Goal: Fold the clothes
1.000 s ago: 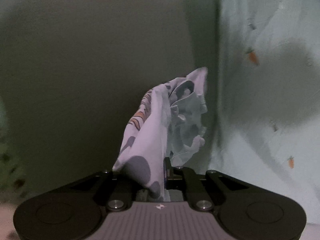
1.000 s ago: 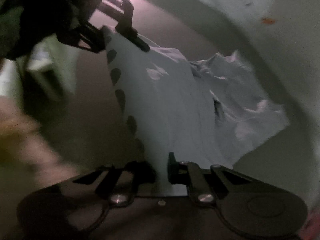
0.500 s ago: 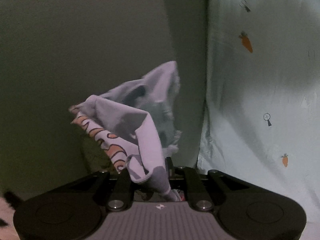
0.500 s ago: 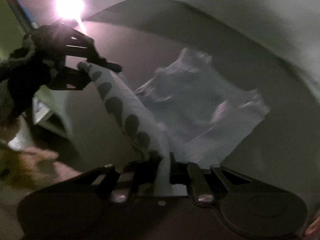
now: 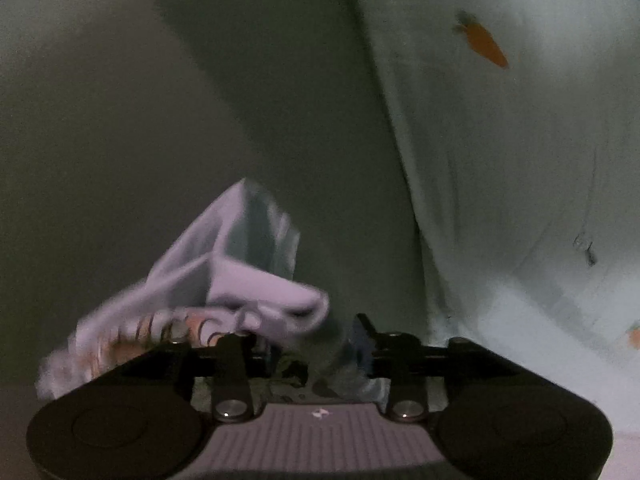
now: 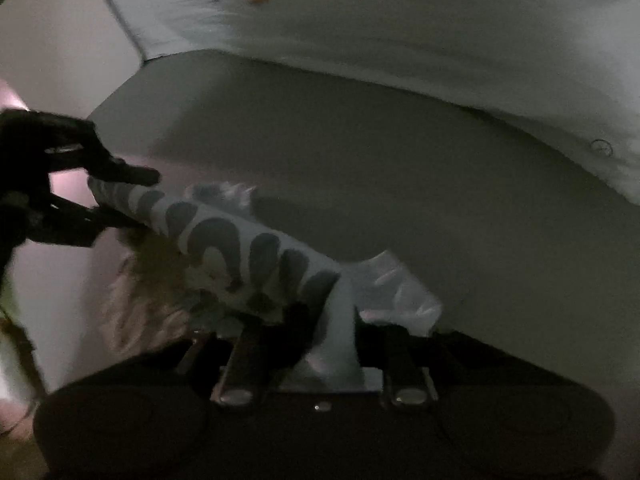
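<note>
A small pale blue garment [image 6: 240, 248] with dark scalloped marks and an orange-striped print [image 5: 168, 332] hangs stretched between my two grippers above a dark grey surface. My left gripper [image 5: 308, 340] is shut on one end of it; the bunched cloth [image 5: 248, 264] spills forward and left over the fingers. In the right wrist view the left gripper [image 6: 116, 196] shows at the left, clamped on the far end. My right gripper [image 6: 340, 332] is shut on the near end, with a loose fold [image 6: 400, 292] trailing right.
A pale mint sheet with small orange carrot prints [image 5: 520, 160] lies along the right in the left wrist view and across the top in the right wrist view [image 6: 400, 32]. The dark grey surface [image 6: 400, 160] lies beneath. A blurred tan furry shape [image 6: 148, 280] sits under the garment.
Both grippers have swung lower and the garment now stretches in a rolled band between them; its hanging part has dropped and bunched. The views are motion-blurred.
</note>
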A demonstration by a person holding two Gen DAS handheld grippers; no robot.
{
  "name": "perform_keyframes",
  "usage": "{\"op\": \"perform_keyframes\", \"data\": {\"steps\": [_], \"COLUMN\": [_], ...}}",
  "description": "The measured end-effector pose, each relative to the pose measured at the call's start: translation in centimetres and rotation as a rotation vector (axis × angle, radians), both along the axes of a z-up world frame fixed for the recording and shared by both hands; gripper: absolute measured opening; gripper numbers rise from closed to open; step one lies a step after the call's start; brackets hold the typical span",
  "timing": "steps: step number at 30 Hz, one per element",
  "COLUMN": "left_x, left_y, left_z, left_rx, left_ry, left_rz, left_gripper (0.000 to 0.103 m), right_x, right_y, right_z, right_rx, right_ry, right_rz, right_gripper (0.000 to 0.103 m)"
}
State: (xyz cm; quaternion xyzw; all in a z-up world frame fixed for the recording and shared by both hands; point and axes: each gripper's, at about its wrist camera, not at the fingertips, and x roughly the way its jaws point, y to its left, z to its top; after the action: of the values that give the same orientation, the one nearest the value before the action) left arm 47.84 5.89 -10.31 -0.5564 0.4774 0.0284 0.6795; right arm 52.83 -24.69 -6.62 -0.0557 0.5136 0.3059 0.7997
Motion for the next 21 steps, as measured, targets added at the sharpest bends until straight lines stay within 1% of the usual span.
{"op": "perform_keyframes", "data": {"steps": [1, 2, 3, 4, 8, 11, 13, 16, 17, 18, 19, 20, 21], "left_x": [0.7, 1.2, 1.8, 2.1, 2.7, 1.9, 0.8, -1.5, -2.2, -3.0, -3.6, -4.4, -5.2], "left_y": [0.1, 0.3, 0.5, 0.7, 1.5, 0.4, -1.1, -3.2, -3.9, -4.6, -4.9, -4.9, -4.7], "left_z": [0.4, 0.8, 1.2, 1.5, 2.3, 2.3, 1.7, 0.4, 0.0, -0.4, -0.9, -1.4, -1.9], "left_rx": [0.042, 0.080, 0.117, 0.145, 0.258, 0.378, 0.449, 0.545, 0.577, 0.608, 0.614, 0.603, 0.589], "left_ry": [-0.016, -0.038, -0.060, -0.081, -0.149, -0.157, -0.155, -0.145, -0.141, -0.138, -0.139, -0.153, -0.170], "left_rz": [-0.018, -0.035, -0.052, -0.066, -0.095, -0.165, -0.244, -0.334, -0.363, -0.392, -0.408, -0.407, -0.402], "left_gripper": [0.047, 0.052, 0.058, 0.060, 0.061, 0.063, 0.066, 0.067, 0.067, 0.067, 0.067, 0.069, 0.075], "right_x": [0.2, 0.4, 0.5, 0.5, 0.3, -0.8, -2.3, -5.2, -6.1, -6.7, -7.2, -7.8, -8.3], "right_y": [0.1, 0.1, 0.1, 0.1, -1.1, -2.5, -2.5, -0.9, -0.4, -0.1, 0.2, 0.4, 0.7], "right_z": [-0.4, -0.9, -1.3, -1.7, -1.8, -0.4, 0.1, 0.1, -0.1, -0.7, -1.4, -2.1, -2.8], "right_rx": [0.000, 0.000, -0.006, -0.021, -0.077, -0.017, 0.041, 0.085, 0.099, 0.113, 0.127, 0.140, 0.154], "right_ry": [-0.012, -0.026, -0.043, -0.063, -0.143, -0.149, -0.141, -0.173, -0.171, -0.142, -0.107, -0.072, -0.037], "right_rz": [-0.020, -0.045, -0.073, -0.109, -0.265, -0.364, -0.374, -0.350, -0.345, -0.335, -0.324, -0.313, -0.302], "right_gripper": [0.029, 0.030, 0.035, 0.039, 0.039, 0.042, 0.054, 0.057, 0.058, 0.060, 0.061, 0.061, 0.061]}}
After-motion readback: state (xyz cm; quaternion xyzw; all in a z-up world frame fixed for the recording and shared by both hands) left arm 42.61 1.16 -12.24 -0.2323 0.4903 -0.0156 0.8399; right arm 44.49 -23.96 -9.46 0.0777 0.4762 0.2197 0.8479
